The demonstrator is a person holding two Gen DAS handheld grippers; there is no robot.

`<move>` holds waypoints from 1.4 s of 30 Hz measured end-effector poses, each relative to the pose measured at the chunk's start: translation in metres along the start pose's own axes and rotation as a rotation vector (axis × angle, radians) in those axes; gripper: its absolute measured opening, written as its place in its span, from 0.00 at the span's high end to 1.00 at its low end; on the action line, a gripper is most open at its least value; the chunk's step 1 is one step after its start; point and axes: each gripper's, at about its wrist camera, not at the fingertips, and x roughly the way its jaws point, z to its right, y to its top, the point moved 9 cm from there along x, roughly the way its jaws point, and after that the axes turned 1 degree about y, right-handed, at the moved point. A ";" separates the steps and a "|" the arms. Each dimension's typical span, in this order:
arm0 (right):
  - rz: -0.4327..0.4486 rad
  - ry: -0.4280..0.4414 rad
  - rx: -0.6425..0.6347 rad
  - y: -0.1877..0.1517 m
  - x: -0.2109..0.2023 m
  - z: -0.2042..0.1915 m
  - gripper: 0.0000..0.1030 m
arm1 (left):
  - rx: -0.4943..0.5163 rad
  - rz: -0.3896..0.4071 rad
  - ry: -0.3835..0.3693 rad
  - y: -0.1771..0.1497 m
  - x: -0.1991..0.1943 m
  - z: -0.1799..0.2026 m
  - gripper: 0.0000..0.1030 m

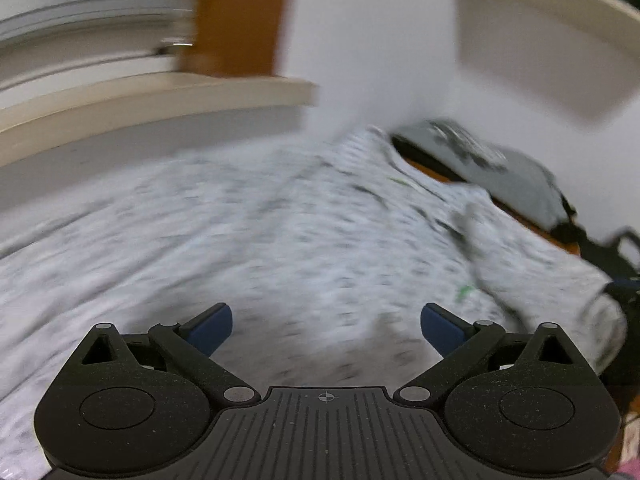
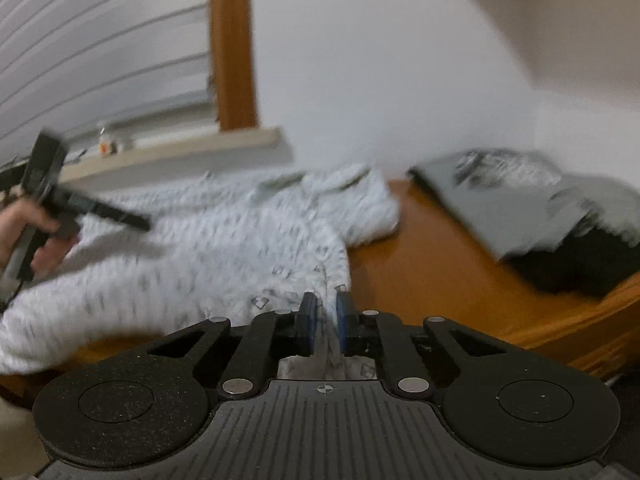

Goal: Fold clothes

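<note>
Right gripper clamps the patterned garment, which stretches leftward from it across the wooden table. Left gripper spread wide, empty, above the cloth.

An orange wooden table carries a white patterned garment at nine o'clock and grey folded clothes at two o'clock.

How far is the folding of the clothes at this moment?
Done, it seems: a grey garment lies folded on the wooden table. In hand: the right gripper is shut on an edge of the white patterned garment, which lies spread and rumpled; the left gripper is open above it. Left: folding this garment.
</note>
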 end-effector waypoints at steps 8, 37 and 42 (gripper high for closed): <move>0.077 -0.049 -0.173 0.100 -0.028 -0.032 0.89 | -0.041 0.155 0.043 0.011 -0.100 -0.042 0.00; -0.141 0.168 -0.120 -0.009 0.042 -0.117 0.21 | -0.062 0.039 0.177 -0.062 -0.098 -0.069 0.00; -0.165 0.163 -0.144 -0.020 0.041 -0.121 0.20 | -0.153 0.033 0.137 -0.062 -0.101 -0.088 0.00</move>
